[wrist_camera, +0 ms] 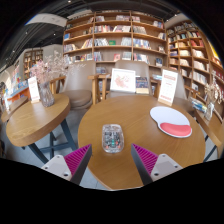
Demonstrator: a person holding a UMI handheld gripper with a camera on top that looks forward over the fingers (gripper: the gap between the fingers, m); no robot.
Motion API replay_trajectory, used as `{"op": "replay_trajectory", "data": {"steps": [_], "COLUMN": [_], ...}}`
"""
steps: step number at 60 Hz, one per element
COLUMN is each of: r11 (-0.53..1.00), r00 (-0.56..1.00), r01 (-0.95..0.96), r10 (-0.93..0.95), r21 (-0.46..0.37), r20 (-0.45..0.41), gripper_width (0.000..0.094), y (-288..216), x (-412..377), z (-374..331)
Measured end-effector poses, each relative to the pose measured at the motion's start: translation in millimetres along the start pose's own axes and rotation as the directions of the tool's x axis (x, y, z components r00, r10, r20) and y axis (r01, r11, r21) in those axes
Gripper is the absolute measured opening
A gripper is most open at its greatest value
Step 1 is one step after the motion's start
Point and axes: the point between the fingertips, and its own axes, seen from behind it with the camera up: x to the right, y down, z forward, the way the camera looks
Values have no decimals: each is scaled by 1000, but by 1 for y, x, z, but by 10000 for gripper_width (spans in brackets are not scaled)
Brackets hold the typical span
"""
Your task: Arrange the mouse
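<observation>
Gripper view showed the jaws spread wide with nothing held, the gripper (112, 160) poised above the round desk (135, 112), and the mouse (112, 138) resting on the desk just ahead of and between the fingers. That alignment probably served a straight approach; a red-and-white mouse pad (172, 121) lay well apart as the likely destination.

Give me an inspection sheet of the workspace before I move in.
Surface: round wooden table, mostly bare.
Job's things: mouse near the table's front edge, just ahead of the fingers; round mat to its right, a red piece on it.
Clutter: sign cards at the far edge.
Gripper: open, holding nothing.
Cables: nothing seen.
Surroundings: bookshelves, a second table to the left.
</observation>
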Motion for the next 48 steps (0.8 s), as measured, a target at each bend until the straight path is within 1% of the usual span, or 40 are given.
{"op": "replay_trajectory", "data": {"steps": [16, 27, 30, 32, 36, 37, 39, 44, 48], "r11": [1000, 999, 999, 999, 999, 999, 999, 999, 999], "r00": [1000, 1000, 1000, 1000, 1000, 999, 999, 999, 999], "r01": [-15, -25, -19, -17, -27, -29, -30, -17, -14], "r10": [15, 25, 19, 17, 26, 28, 29, 15, 12], "r21": [-22, -38, -36, -36, -37, -38, -36, -41, -48], "r20": [-1, -3, -2, 2, -15, -23, -27, -40, -34], "gripper_width": [848, 838, 800, 750, 606, 529, 522, 441, 431], "y": [-14, -18, -19, -19, -20, -20, -20, -21, -26], "x": [-6, -5, -6, -7, -4, -2, -2, -1, -2], "z": [53, 73, 75, 76, 78, 78, 79, 78, 74]}}
